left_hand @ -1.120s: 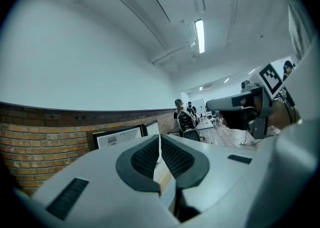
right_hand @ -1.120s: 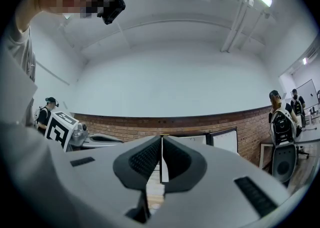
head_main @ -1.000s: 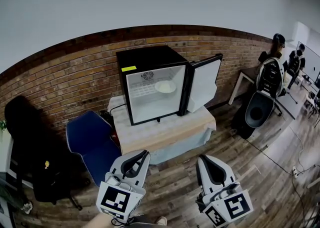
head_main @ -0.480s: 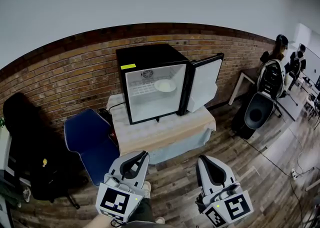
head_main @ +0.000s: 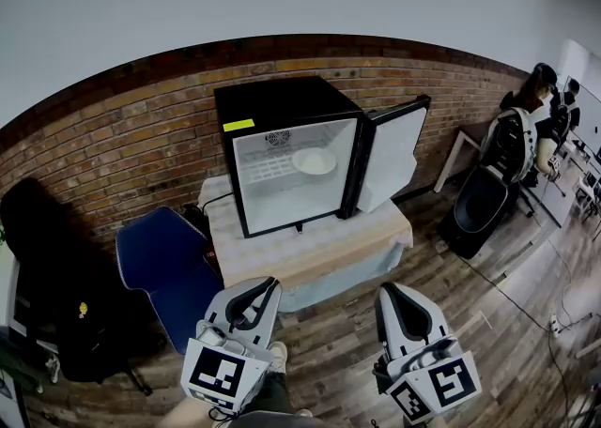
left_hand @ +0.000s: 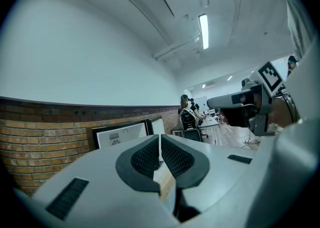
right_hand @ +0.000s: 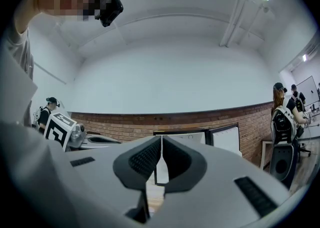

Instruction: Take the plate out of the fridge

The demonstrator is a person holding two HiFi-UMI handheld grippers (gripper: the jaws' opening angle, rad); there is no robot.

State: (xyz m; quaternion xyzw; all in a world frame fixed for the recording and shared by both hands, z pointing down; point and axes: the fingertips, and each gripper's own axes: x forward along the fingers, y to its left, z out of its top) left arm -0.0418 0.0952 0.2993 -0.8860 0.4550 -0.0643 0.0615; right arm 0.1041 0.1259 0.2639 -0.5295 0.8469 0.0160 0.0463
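I carry my left claw (head_main: 254, 297) and right claw (head_main: 394, 299) level and low in front of me, each with its jaws pressed together on nothing, since the mini fridge (head_main: 282, 102) is well apart from them and there is nothing to grip yet. The fridge door (head_main: 392, 156) stands swung open to the right, so the way in is free. The white plate (head_main: 315, 162) lies on the wire shelf inside, toward the right wall. The fridge sits on a cloth-covered table (head_main: 310, 248), which puts the shelf at a reachable height. Compared with a second ago, the fridge looks slightly larger and nearer and both claws have edged forward; the plate and door have not moved.
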